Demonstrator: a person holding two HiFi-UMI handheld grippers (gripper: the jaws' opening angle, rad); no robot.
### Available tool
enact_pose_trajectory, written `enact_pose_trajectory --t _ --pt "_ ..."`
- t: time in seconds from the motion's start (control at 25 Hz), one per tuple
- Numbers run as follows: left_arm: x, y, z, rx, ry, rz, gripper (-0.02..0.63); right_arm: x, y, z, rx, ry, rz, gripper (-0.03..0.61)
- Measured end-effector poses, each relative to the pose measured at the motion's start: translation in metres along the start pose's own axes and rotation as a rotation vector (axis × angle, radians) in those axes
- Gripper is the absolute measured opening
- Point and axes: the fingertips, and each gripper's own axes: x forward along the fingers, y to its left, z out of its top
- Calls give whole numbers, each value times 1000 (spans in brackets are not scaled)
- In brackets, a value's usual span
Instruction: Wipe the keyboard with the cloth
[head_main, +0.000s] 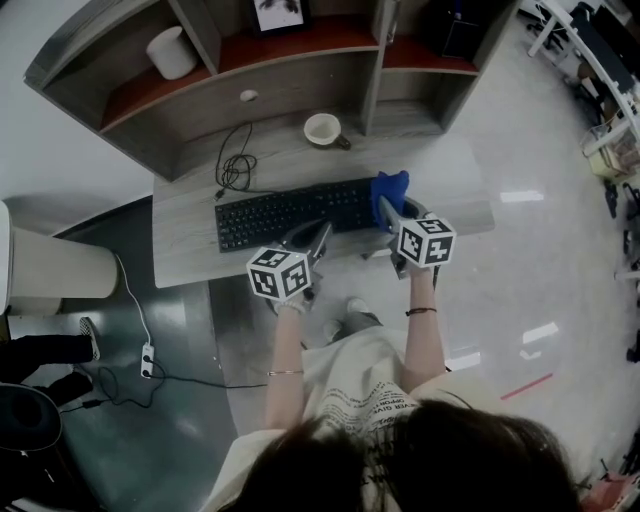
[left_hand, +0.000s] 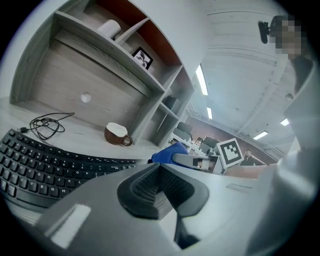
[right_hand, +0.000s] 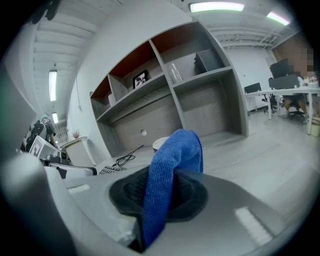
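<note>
A black keyboard lies across the grey desk; its keys fill the lower left of the left gripper view. A blue cloth hangs over the keyboard's right end, pinched between the jaws of my right gripper. In the right gripper view the cloth stands up out of the shut jaws. My left gripper hovers at the keyboard's front edge near its middle, jaws shut with nothing between them.
A brown and white cup stands behind the keyboard. A coiled black cable lies at the back left of the desk. Shelving rises behind. A white bin and a power strip are on the floor to the left.
</note>
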Motion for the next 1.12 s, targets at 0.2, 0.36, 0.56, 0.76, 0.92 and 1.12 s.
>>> enact_pose_trajectory --t 0.2,0.36,0.56,0.76,0.92,1.12 --pt "2 2 7 -12 -19 37 -6 8 7 -1 13 19 41 52" --pt "5 1 5 -5 -8 60 -6 15 11 -1 18 38 75 52" --pt "2 7 8 -29 -43 95 -6 25 16 2 21 47 121 52" --pt "-2 14 12 -40 -64 140 -6 34 25 2 7 72 170 52" --pt "-3 19 13 -48 -72 175 -6 41 34 4 13 76 224 52" --pt "-1 22 15 -53 -82 203 -6 49 44 2 1 99 272 52"
